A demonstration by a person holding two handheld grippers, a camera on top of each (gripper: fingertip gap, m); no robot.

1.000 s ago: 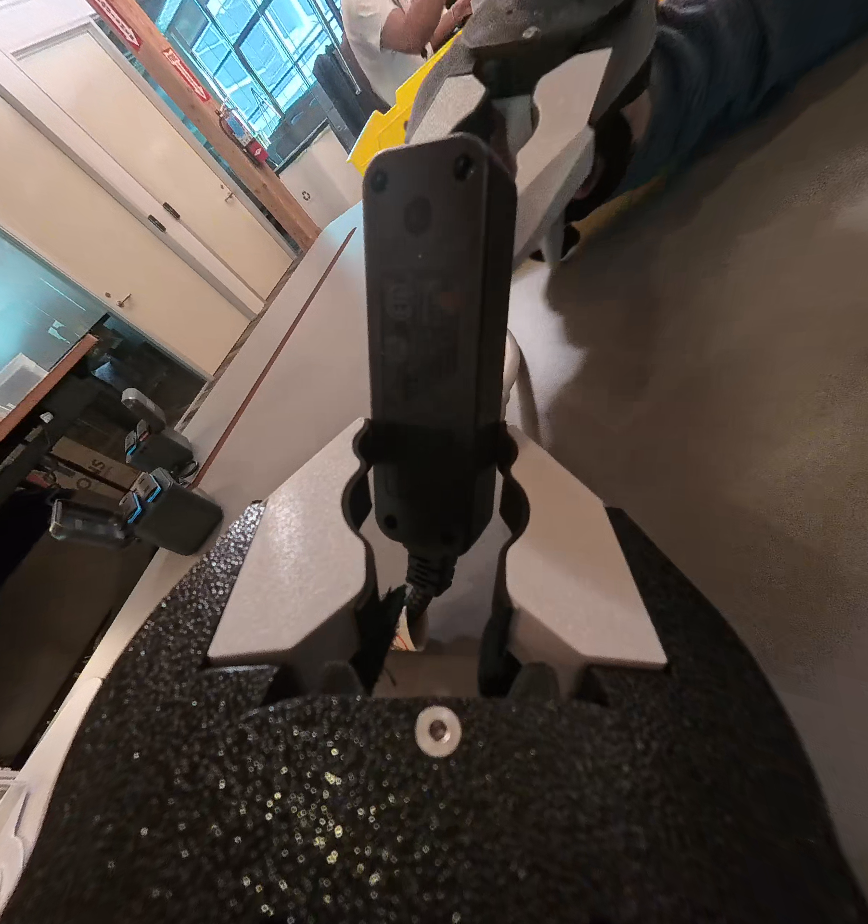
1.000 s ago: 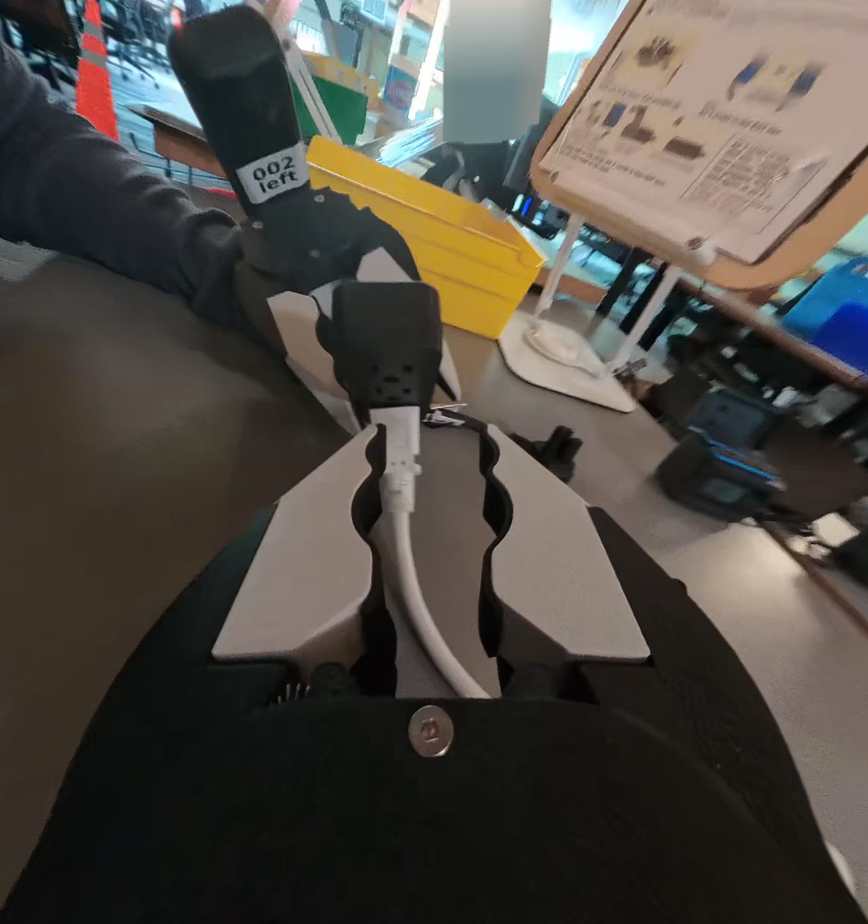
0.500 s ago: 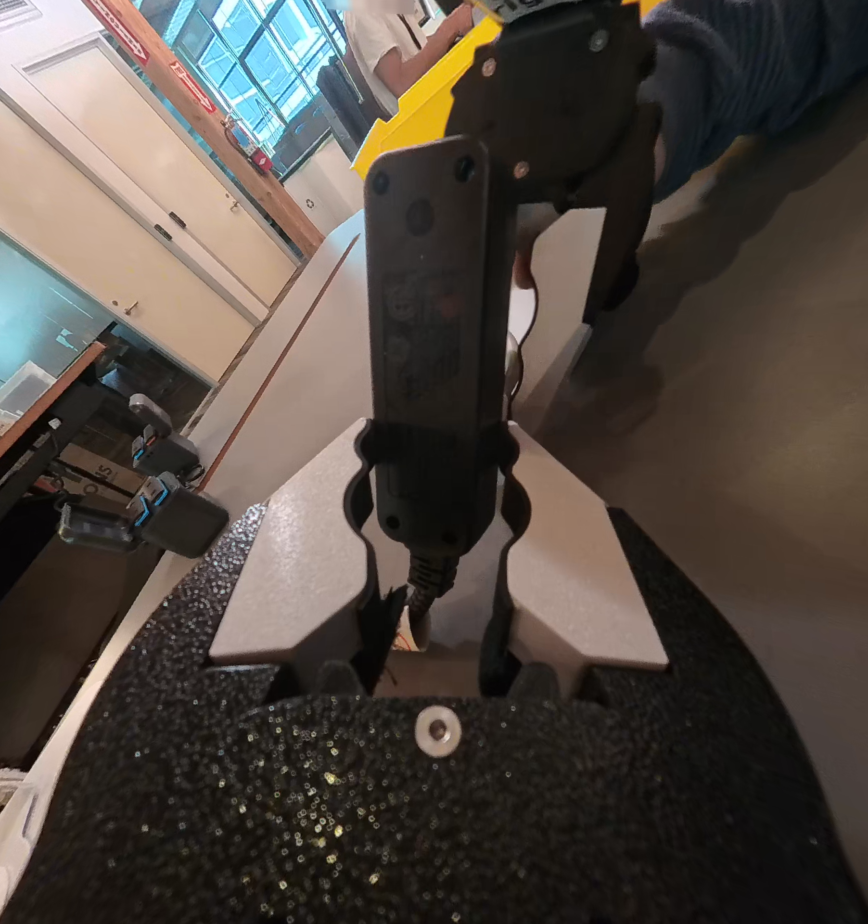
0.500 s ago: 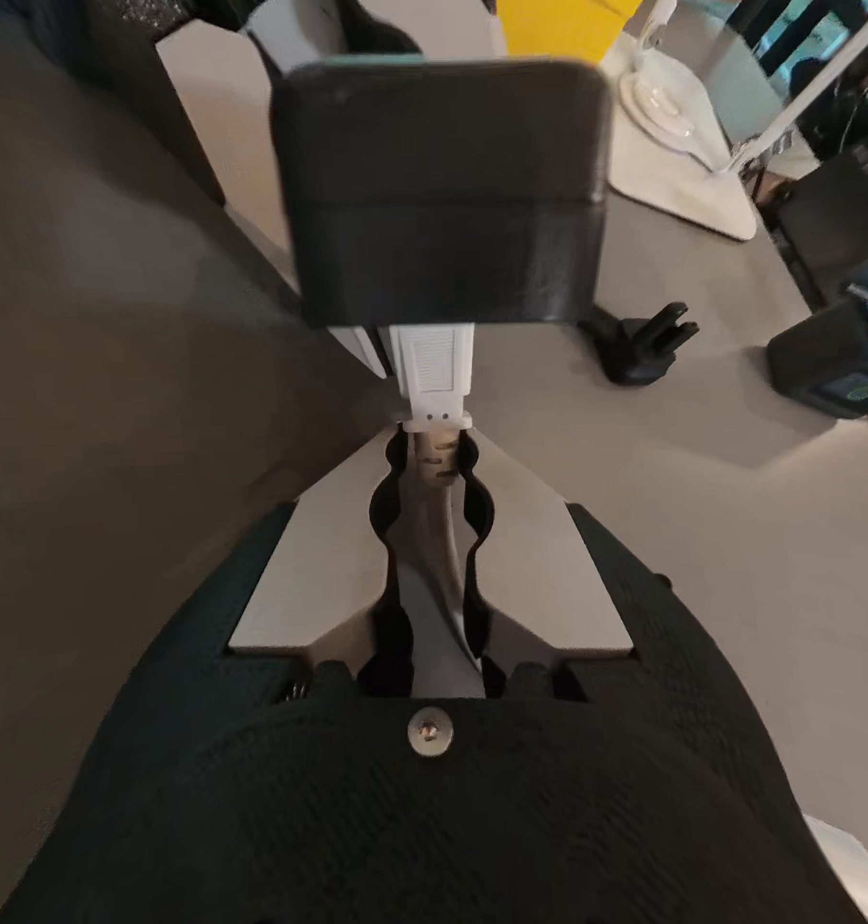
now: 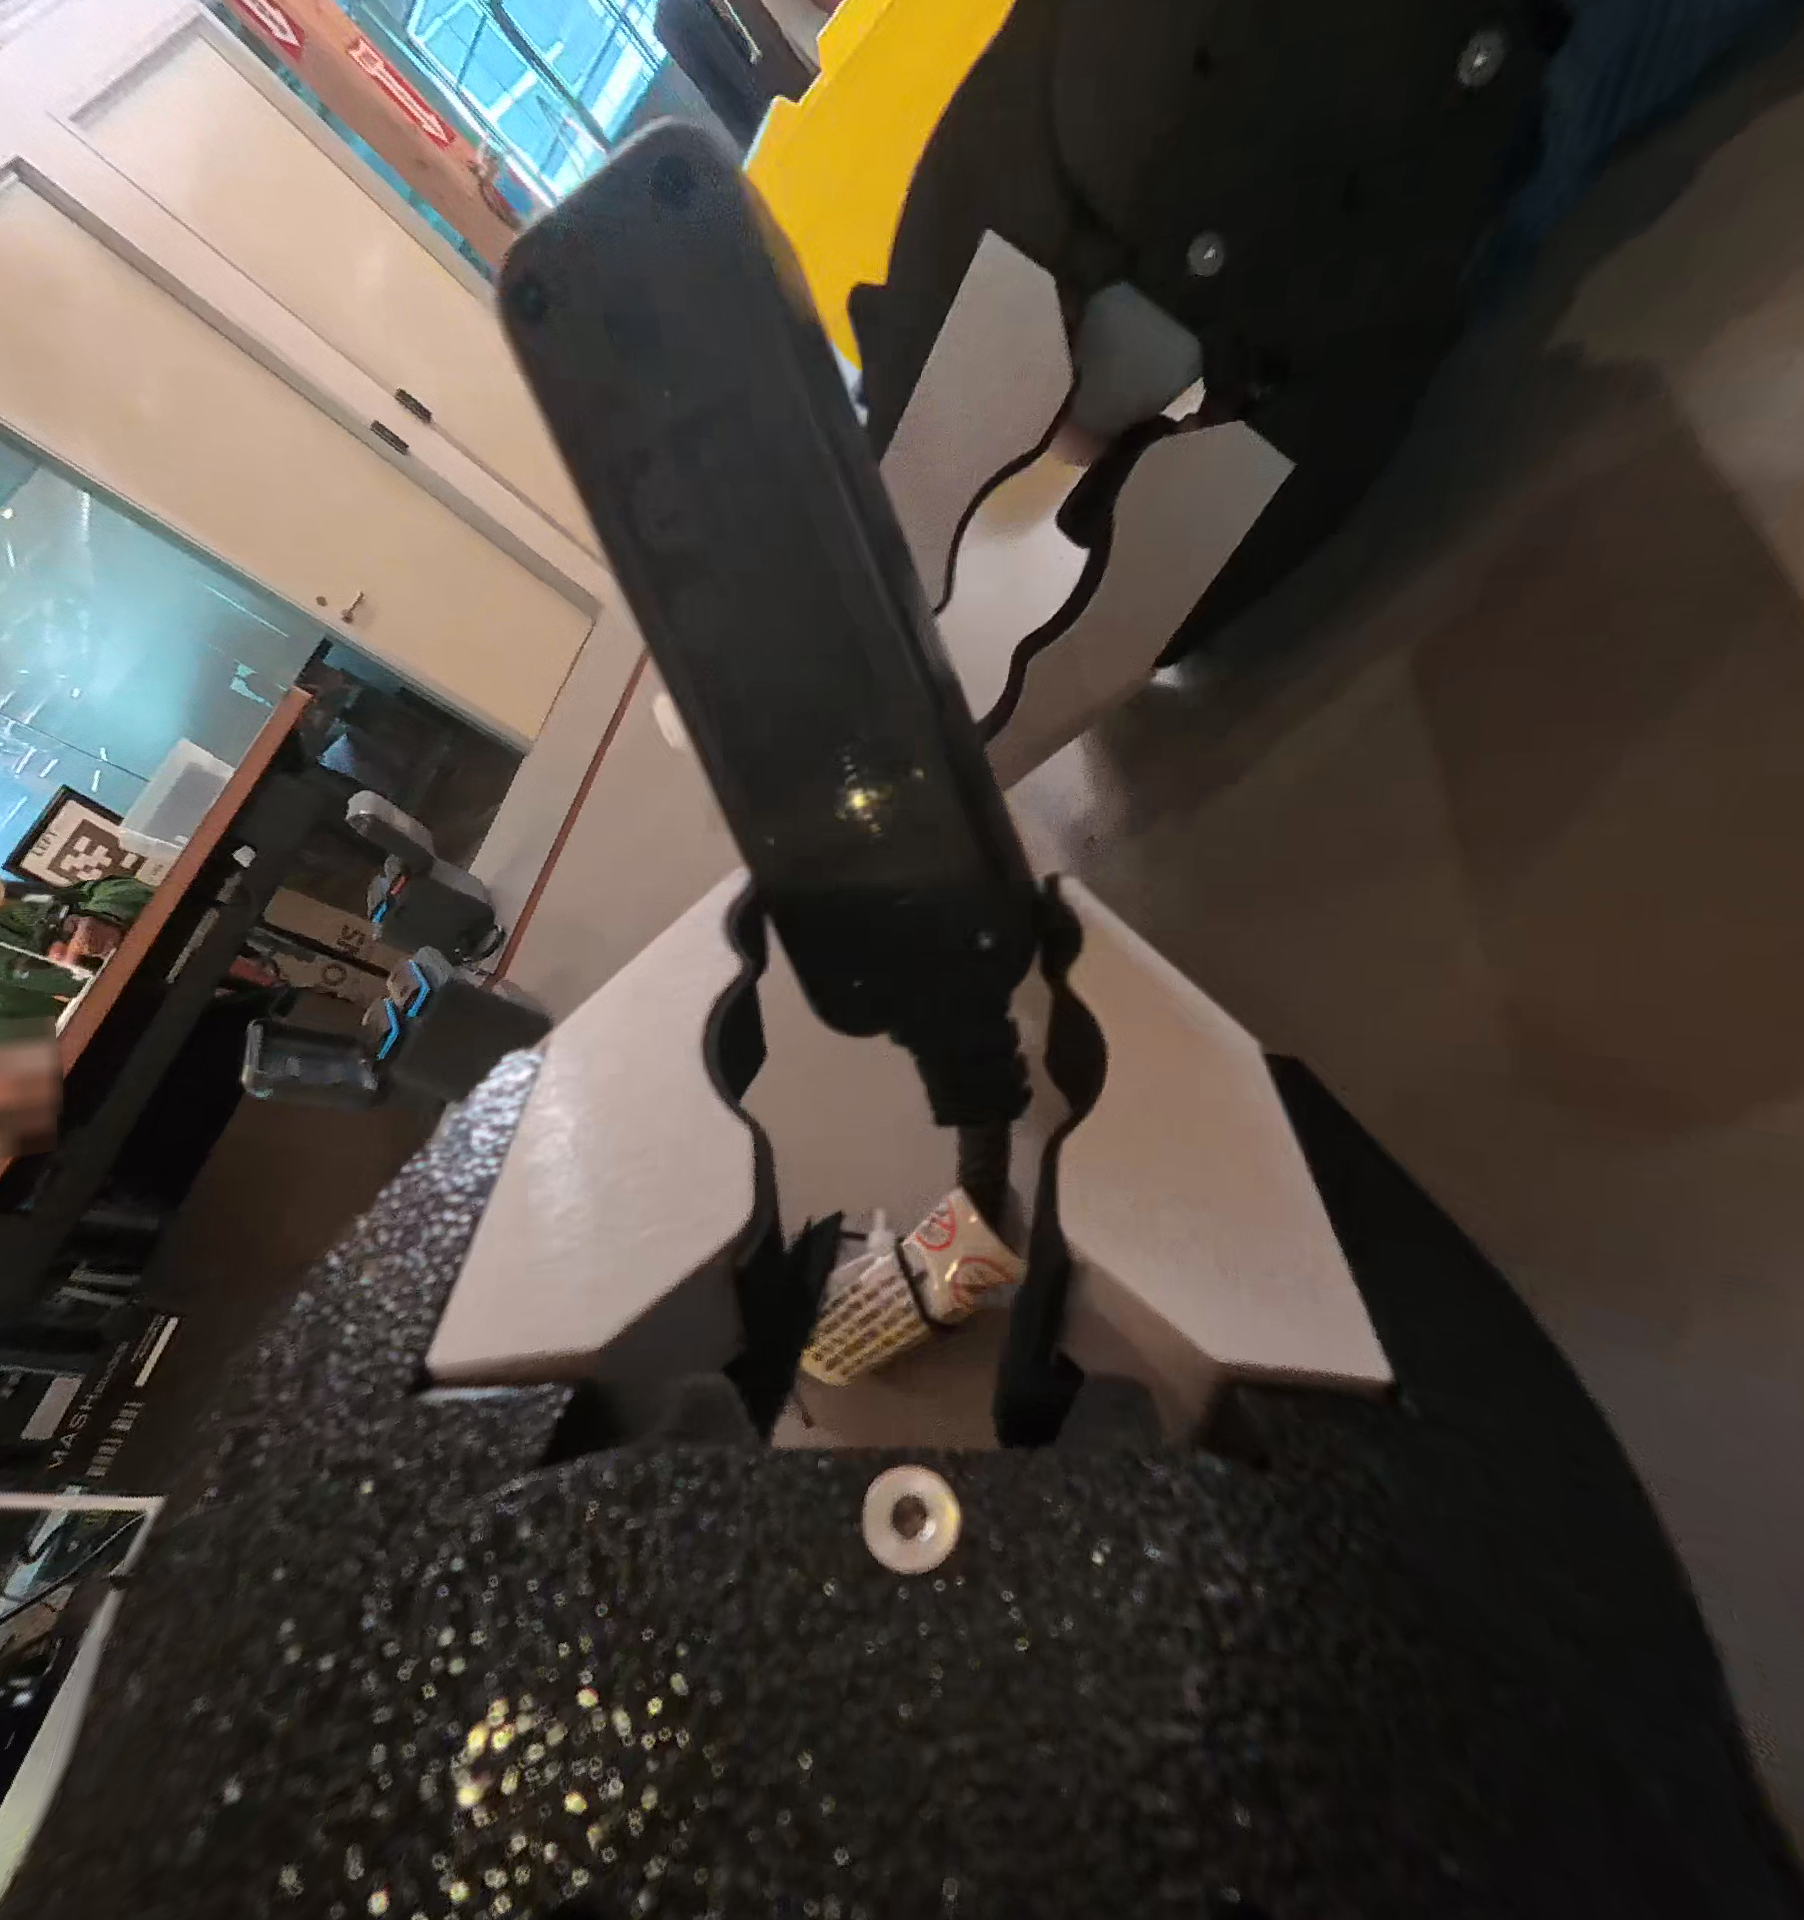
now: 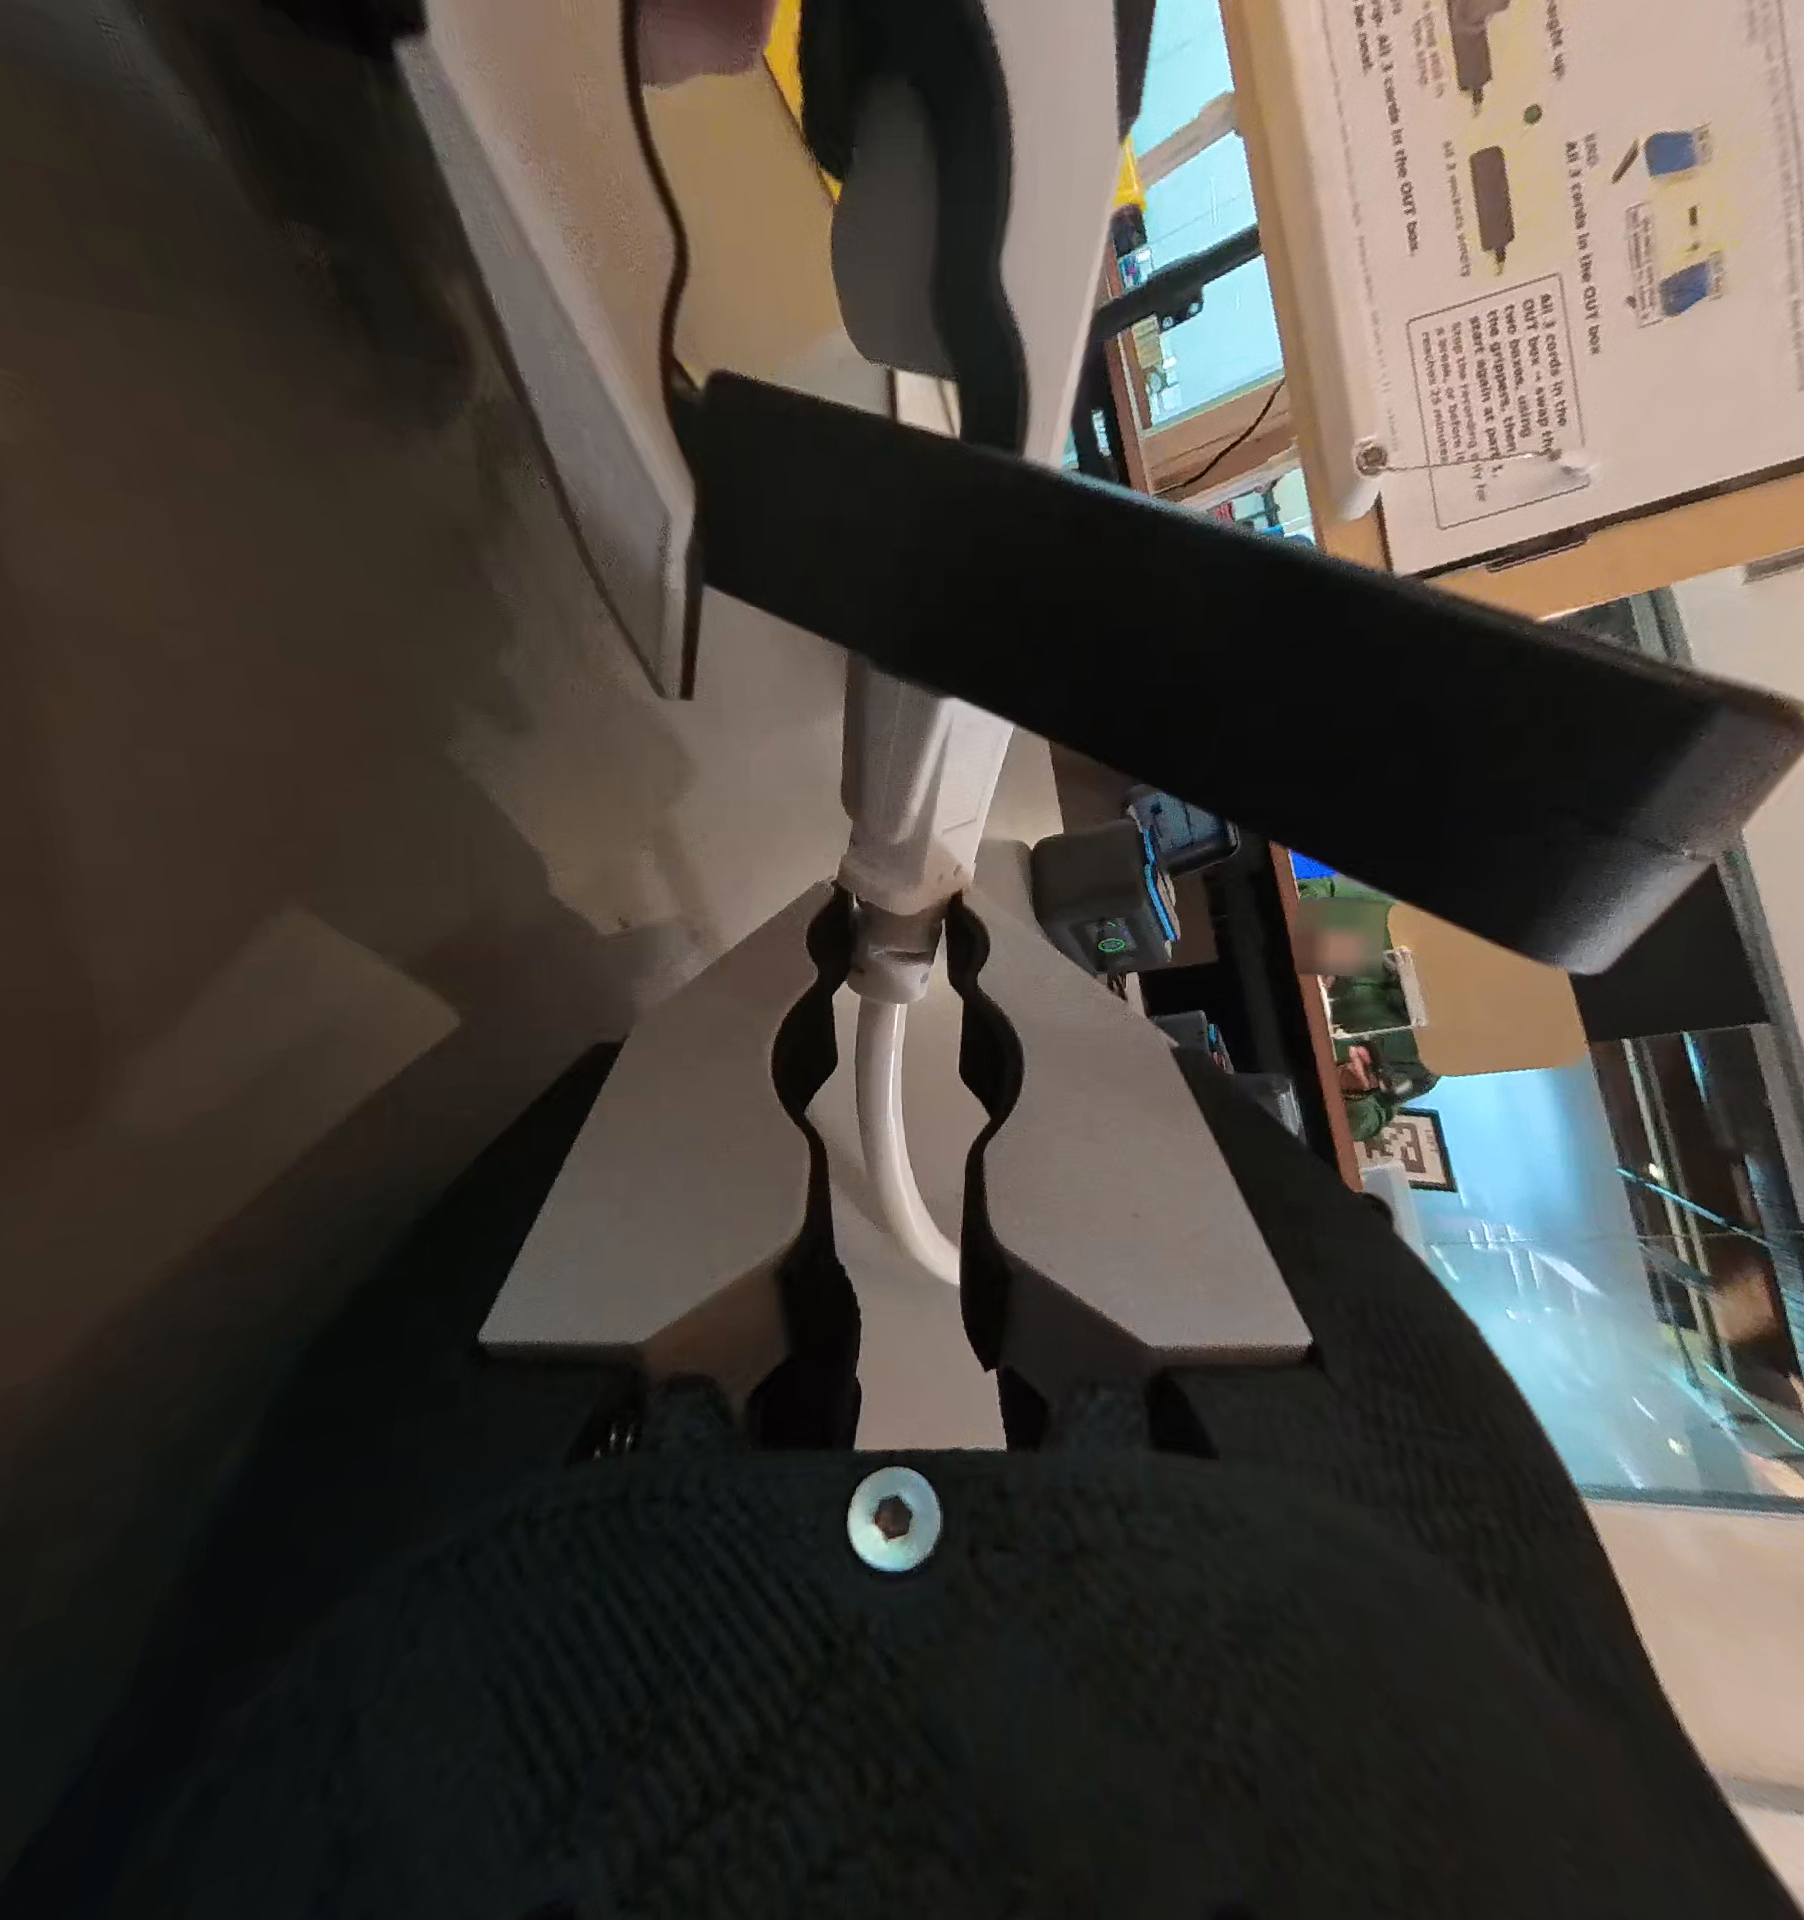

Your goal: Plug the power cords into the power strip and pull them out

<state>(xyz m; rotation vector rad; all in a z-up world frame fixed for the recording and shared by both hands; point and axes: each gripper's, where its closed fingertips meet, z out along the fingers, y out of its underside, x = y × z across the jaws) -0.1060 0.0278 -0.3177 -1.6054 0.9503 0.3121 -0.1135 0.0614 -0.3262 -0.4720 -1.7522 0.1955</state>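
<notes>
The black power strip stands up out of my left gripper, which is shut on its cord end; the strip leans to the left. A tagged black cord runs down between the fingers. My right gripper is shut on the white cord just behind its white plug. The plug's far end meets the socket face of the strip; the prongs are hidden. The right gripper also shows in the left wrist view, right behind the strip.
The grey table lies below. A yellow bin stands behind the grippers. Black devices with blue trim sit at the table's edge. An instruction board stands at the back.
Both grippers have rolled and tilted with strip and plug joined. The strip now leans left in my left grip. The right view has turned about a quarter turn; its grip on the white cord is unchanged.
</notes>
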